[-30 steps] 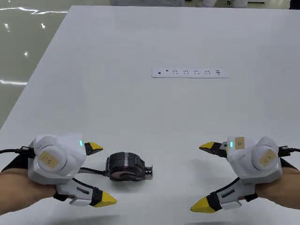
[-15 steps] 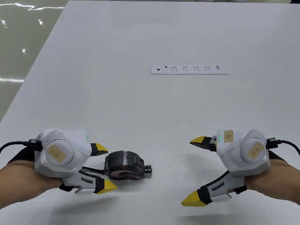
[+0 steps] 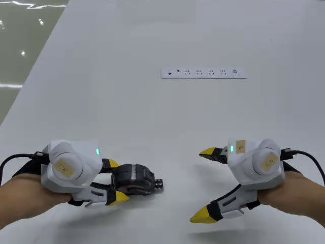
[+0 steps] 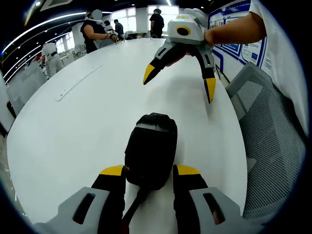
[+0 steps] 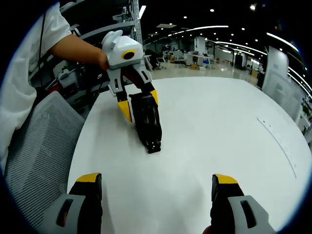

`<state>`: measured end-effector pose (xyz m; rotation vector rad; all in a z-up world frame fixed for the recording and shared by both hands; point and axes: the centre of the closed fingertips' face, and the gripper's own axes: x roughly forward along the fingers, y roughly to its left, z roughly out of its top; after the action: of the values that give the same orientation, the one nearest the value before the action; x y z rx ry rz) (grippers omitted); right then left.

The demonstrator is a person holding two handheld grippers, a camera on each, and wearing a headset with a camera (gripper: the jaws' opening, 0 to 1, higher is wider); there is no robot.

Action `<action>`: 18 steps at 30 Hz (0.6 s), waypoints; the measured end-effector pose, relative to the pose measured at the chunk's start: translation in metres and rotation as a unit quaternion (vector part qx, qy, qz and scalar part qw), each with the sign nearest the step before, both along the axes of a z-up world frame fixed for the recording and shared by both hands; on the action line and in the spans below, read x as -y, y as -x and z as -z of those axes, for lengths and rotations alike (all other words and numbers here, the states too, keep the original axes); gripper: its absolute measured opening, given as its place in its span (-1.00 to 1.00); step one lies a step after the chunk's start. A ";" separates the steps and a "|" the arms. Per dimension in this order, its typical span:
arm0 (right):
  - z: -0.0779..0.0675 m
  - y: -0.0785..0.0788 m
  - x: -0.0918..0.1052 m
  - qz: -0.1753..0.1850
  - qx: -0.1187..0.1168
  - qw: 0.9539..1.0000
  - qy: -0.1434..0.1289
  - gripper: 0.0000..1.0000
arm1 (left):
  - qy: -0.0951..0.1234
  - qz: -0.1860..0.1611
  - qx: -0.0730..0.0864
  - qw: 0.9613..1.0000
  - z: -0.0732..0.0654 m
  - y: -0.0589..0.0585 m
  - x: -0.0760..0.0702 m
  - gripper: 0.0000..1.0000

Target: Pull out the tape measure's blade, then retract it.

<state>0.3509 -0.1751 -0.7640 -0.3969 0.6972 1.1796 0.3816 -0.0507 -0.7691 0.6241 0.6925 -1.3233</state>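
Left gripper [image 3: 116, 180] advanced since earlier frame; jaws now appear clamped on tape measure [image 3: 134, 179] case sides, near left of counter [image 3: 152, 112]. Right gripper [image 3: 204, 185] jaws wide open, well apart to right. Advice: hold case steady, pinch blade hook [image 3: 159, 182] squarely, pull straight right.

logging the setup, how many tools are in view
2: the left tool grips the tape measure at near left; the right tool hangs open over the table at near right.
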 end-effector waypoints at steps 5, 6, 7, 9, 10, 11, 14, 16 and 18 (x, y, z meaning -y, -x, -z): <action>0.002 -0.001 -0.005 -0.004 0.002 1.000 -0.003 0.83 | 0.001 0.002 0.003 1.000 0.000 -0.001 0.001 -0.41; 0.002 -0.002 -0.005 -0.004 0.002 1.000 -0.004 0.81 | 0.002 0.002 0.005 1.000 0.000 -0.002 0.001 -0.43; 0.002 -0.002 -0.007 -0.002 -0.001 1.000 -0.009 0.79 | 0.001 0.004 0.007 1.000 0.000 -0.003 0.001 -0.44; 0.003 -0.005 -0.009 0.000 0.004 1.000 -0.010 0.78 | 0.000 0.005 0.006 1.000 0.000 -0.002 0.002 -0.44; 0.003 -0.005 -0.010 -0.001 0.004 1.000 -0.010 0.77 | 0.000 0.004 0.005 1.000 0.000 -0.002 0.002 -0.44; 0.003 -0.006 -0.011 -0.003 0.002 1.000 -0.013 0.75 | -0.001 0.005 0.005 1.000 0.000 -0.002 0.002 -0.44; 0.006 -0.007 -0.017 -0.006 0.002 1.000 -0.017 0.72 | -0.003 0.007 0.007 1.000 0.000 -0.002 0.002 -0.45; 0.007 -0.008 -0.021 -0.007 0.001 1.000 -0.022 0.69 | -0.003 0.008 0.009 1.000 0.000 -0.002 0.002 -0.45; 0.010 -0.009 -0.024 -0.011 0.003 1.000 -0.021 0.62 | -0.003 0.007 0.007 1.000 0.000 -0.002 0.002 -0.45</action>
<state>0.3599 -0.1509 -0.7738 -0.3725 0.6629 1.2114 0.3841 -0.0523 -0.7694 0.6443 0.6823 -1.3281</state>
